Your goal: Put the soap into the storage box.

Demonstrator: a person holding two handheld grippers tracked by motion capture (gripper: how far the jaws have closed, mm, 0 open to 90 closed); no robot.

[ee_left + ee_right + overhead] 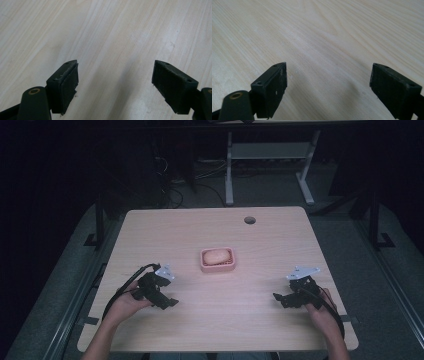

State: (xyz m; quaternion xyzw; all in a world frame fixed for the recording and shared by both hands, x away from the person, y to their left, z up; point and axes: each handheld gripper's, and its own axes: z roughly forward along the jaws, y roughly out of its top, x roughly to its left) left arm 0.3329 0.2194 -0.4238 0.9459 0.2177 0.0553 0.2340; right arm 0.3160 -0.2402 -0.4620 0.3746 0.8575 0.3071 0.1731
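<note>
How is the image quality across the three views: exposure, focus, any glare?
High view: dim, the room behind nearly black, table and pink dish still readable. Left gripper view: bright, wood grain sharp, fingers slightly soft. Right gripper view: equally bright, mild washout upper left, no hard glare.

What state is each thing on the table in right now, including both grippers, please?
Left gripper: open, jaws spread over bare wood, holding nothing.
Right gripper: open, jaws spread over bare wood, holding nothing.
Pink dish: upright near the table's middle, untouched, apart from both grippers.
Pale rounded lump: lying inside the dish.
Table: bare light wood, round hole near the far edge.
</note>
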